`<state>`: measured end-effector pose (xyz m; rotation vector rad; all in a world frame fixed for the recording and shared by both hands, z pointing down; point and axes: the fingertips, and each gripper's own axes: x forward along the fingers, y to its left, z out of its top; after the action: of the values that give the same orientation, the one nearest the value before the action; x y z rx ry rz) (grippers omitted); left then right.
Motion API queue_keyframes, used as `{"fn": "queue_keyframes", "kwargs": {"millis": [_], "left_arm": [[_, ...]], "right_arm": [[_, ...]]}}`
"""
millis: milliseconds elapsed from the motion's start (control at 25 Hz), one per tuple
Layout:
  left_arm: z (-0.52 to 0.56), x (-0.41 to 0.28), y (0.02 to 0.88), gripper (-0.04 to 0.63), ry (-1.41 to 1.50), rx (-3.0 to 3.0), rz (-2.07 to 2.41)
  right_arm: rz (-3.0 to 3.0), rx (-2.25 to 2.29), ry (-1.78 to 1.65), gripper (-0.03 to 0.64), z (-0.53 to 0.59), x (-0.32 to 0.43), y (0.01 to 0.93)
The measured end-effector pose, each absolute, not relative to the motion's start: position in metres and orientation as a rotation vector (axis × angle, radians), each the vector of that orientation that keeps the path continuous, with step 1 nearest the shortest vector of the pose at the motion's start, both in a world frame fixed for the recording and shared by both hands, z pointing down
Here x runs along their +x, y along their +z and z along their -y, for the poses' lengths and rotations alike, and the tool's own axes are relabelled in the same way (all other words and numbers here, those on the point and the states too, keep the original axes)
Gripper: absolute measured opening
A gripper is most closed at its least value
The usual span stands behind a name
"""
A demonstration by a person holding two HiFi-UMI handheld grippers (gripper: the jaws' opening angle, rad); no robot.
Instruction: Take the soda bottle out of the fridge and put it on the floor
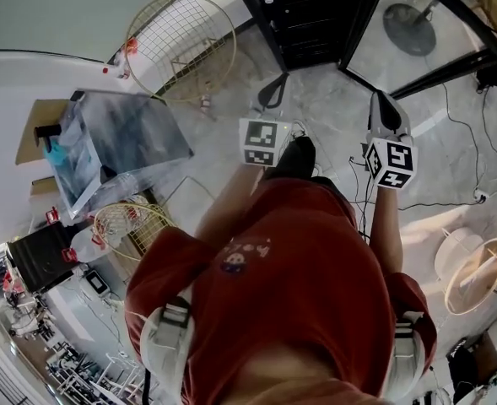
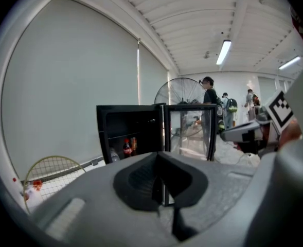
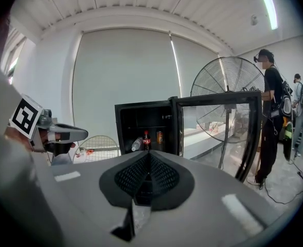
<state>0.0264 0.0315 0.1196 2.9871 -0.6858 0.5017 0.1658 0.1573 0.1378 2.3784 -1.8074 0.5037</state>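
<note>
Black fridge (image 1: 311, 19) straight ahead on the grey marbled floor (image 1: 332, 108), with its glass door (image 1: 417, 32) swung wide to the right. Viewed from a standing position some way back, one tool in each hand, both aimed at the open cabinet and well apart from it.

Tool states:
- left gripper (image 1: 272, 93) at left of the head view, marker cube up. In the left gripper view, left gripper (image 2: 159, 157) pads pressed together, nothing between them.
- right gripper (image 1: 386, 108) at right of the head view, marker cube up. In the right gripper view, right gripper (image 3: 148, 156) pads likewise together, nothing held.

Soda bottle (image 3: 146, 139): upright on a shelf inside the fridge, with dark contents and a red label. Also visible from the left gripper view (image 2: 126, 147). Clear bottle (image 3: 136, 144) lying slanted just to its left; orange can (image 3: 159, 137) upright just to its right. No tool in contact with any of the three.

Surroundings:
- pedestal fan (image 3: 226, 86) behind the glass door.
- round wire fan guards (image 1: 180, 45) on the floor by the wall, left of the fridge.
- bystanders (image 3: 272, 112) at the far right of the right gripper view.
- red shirt (image 1: 290, 260) across the lower half of the head view.
</note>
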Motion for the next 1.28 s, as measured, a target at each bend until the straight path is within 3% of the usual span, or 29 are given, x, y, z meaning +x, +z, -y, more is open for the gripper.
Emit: {"fn": "queue_keyframes", "kwargs": {"millis": [760,1280], "left_arm": [[0.130,0.041,0.122,0.000,0.407,2.907,0.887],[0.162,0.055,0.125,0.000,0.415,2.834,1.092]], "right_arm": [[1.989,2.136,0.426,0.000,0.044,0.179,0.132],[2.180,1.945,0.419,0.000,0.104,0.189,0.137]]}}
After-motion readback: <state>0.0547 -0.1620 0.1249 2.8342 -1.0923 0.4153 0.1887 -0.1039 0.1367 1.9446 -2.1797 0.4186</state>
